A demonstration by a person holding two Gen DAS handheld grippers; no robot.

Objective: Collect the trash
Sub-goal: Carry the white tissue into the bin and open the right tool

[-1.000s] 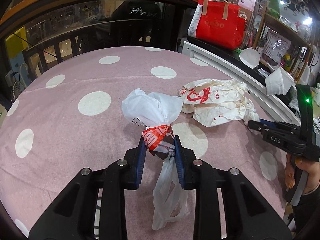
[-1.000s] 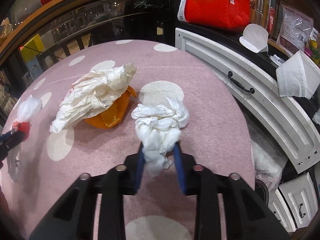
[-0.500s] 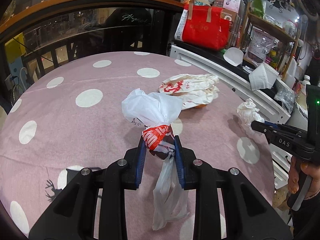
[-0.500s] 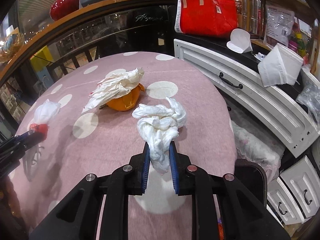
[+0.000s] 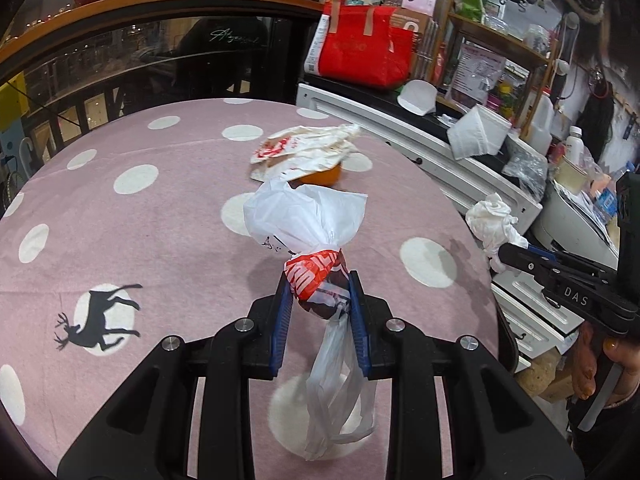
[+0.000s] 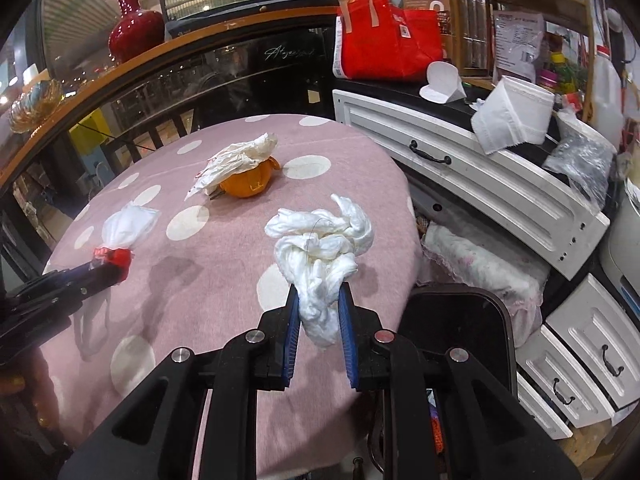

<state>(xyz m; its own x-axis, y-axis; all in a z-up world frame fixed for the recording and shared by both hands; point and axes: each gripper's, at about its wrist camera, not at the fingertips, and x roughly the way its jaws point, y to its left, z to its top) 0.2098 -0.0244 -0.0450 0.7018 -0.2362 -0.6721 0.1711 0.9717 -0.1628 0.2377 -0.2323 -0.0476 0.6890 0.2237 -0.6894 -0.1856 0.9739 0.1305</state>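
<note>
With both loads clamped, my left gripper (image 5: 318, 300) on the knotted plastic bag (image 5: 308, 232) and my right gripper (image 6: 319, 312) on the tissue wad (image 6: 320, 252), I'd keep the jaws tight above the worktop (image 5: 160, 240) and carry toward the dark bin (image 6: 456, 320).

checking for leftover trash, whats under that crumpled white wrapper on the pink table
An orange plastic bag bulges from beneath the crumpled white wrapper on the pink table; whatever lies inside it is covered.
</note>
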